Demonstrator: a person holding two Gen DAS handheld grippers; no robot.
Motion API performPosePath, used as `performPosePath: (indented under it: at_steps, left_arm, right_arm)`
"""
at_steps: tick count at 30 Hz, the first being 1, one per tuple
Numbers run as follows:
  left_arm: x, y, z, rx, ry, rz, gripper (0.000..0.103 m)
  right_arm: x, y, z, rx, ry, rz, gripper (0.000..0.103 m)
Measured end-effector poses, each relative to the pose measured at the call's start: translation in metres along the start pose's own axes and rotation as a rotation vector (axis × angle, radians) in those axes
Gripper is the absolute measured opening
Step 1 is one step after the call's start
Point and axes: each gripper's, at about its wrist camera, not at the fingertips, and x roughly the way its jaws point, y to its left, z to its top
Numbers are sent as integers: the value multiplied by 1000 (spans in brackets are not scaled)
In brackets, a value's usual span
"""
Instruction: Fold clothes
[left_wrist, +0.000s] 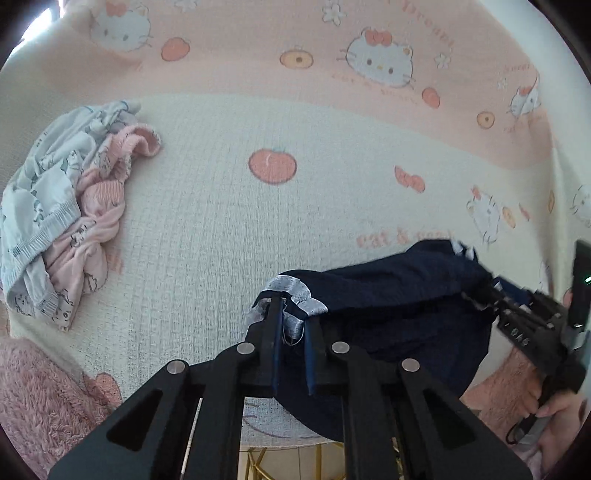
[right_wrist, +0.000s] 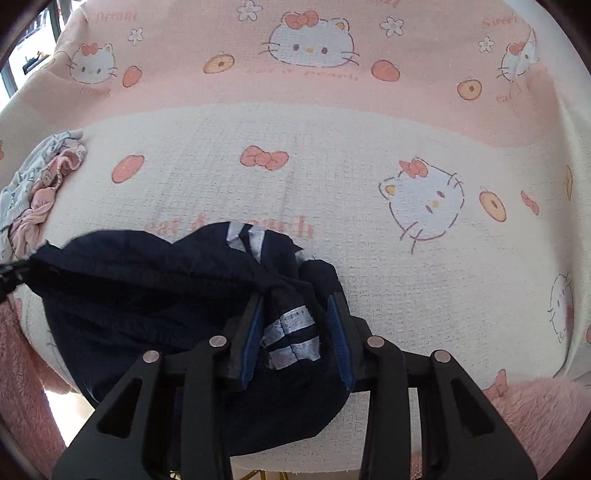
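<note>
A dark navy garment (left_wrist: 399, 302) with silver-white stripes hangs bunched over the near edge of the cloth-covered table, also in the right wrist view (right_wrist: 147, 291). My left gripper (left_wrist: 293, 314) is shut on its striped edge (left_wrist: 295, 291). My right gripper (right_wrist: 297, 321) has its jaws a hand's width apart around a striped fold (right_wrist: 291, 332) of the same garment; whether the pads press it I cannot tell. The right gripper also shows at the far right of the left wrist view (left_wrist: 480, 295), at the garment's other end.
A pile of light blue and pink clothes (left_wrist: 62, 221) lies at the table's left, also in the right wrist view (right_wrist: 33, 192). The pink-and-cream cat-print cloth (left_wrist: 221, 206) covers the table. Fluffy pink fabric (left_wrist: 37, 391) lies at the near corners. The table's near edge is just below the grippers.
</note>
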Motion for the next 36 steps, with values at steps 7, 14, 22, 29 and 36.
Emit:
performPosePath:
  at_steps: [7, 14, 22, 29, 36]
  left_arm:
    - [-47, -6, 14, 18, -147, 4, 10]
    - [-70, -21, 22, 53, -215, -26, 10]
    - [-86, -16, 23, 54, -243, -39, 10]
    - [-161, -44, 89, 175, -421, -111, 10]
    - [-244, -71, 94, 255, -583, -164, 10]
  right_arm:
    - [-10, -6, -1, 37, 15, 97, 36]
    - [20, 18, -26, -39, 234, 220, 37]
    - [-43, -19, 12, 108, -2, 197, 13]
    - [-163, -48, 86, 121, -270, 169, 13]
    - [-262, -63, 118, 70, -405, 235, 18]
